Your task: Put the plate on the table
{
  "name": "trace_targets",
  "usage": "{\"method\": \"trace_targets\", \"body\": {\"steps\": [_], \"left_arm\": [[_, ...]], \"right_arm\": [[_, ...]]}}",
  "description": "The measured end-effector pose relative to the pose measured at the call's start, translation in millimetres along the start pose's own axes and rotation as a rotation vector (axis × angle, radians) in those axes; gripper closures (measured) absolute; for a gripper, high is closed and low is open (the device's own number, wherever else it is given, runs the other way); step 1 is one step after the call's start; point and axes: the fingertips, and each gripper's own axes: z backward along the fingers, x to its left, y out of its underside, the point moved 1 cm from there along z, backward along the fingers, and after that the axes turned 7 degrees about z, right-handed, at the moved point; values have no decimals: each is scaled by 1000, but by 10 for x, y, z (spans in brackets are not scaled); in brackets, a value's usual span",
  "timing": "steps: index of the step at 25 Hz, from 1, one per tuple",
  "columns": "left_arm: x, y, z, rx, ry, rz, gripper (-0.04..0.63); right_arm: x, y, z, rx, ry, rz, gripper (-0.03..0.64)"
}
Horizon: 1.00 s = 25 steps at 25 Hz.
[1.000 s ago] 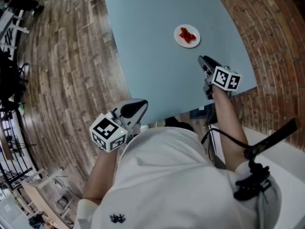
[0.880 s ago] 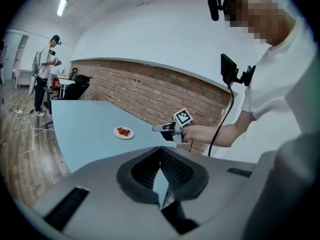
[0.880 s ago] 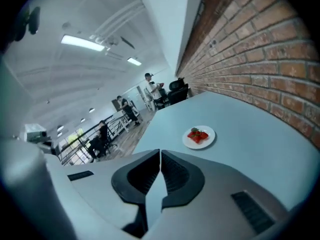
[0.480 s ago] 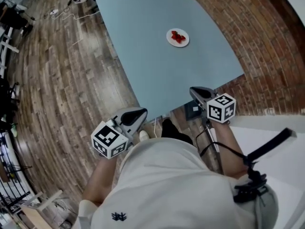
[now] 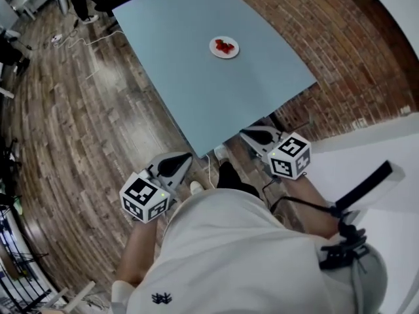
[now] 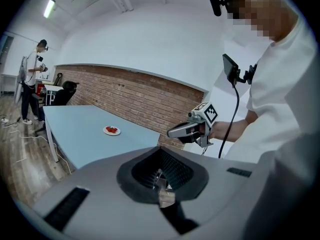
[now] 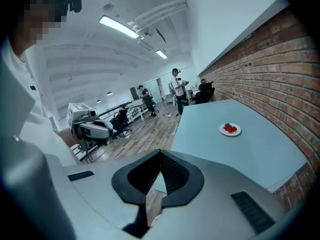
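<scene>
- Wooden plank floor (image 5: 78, 123) and red brick wall (image 5: 340, 64) surround a light blue rectangular table (image 5: 196, 90).
- White round plate (image 5: 224, 47) sits flat on the tabletop toward the far side, with red food pieces (image 5: 225, 45) on it. Can't tell what the food is.
- Left gripper (image 5: 175, 165): jaws pressed together, nothing between the pads. It hangs over the floor just short of the table's near corner, close to the person's body.
- Right gripper (image 5: 252, 136): jaws fully together, empty. It is also off the table, by the near edge on the brick-wall side.
- Both grippers are well apart from the plate and neither touches it.
- Step judgement: the plate is already resting on the table, so the placing looks done. This reads as an end-of-task or idle pose.
- Next move, if any: nothing more is needed for the plate. If it had to be re-gripped, a gripper would have to spread its jaws first and reach far across the tabletop to the rim.
- Another person (image 6: 32, 79) stands far back in the room, not involved.
</scene>
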Motion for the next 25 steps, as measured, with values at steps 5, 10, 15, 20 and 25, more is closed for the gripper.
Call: {"method": "trace_targets", "body": {"steps": [5, 10, 15, 20, 25], "left_arm": [[-124, 77, 70, 7, 6, -10, 594], [-203, 134, 120, 28, 12, -23, 594], [-221, 188, 124, 40, 2, -27, 594], [-247, 241, 138, 56, 3, -27, 594], [-273, 273, 116, 66, 6, -26, 594]], "right_arm": [[253, 50, 77, 8, -17, 27, 609], [409, 19, 82, 4, -22, 64, 609], [490, 12, 76, 1, -25, 95, 609], [589, -16, 69, 3, -33, 120, 609], [625, -17, 76, 0, -39, 133, 609]]}}
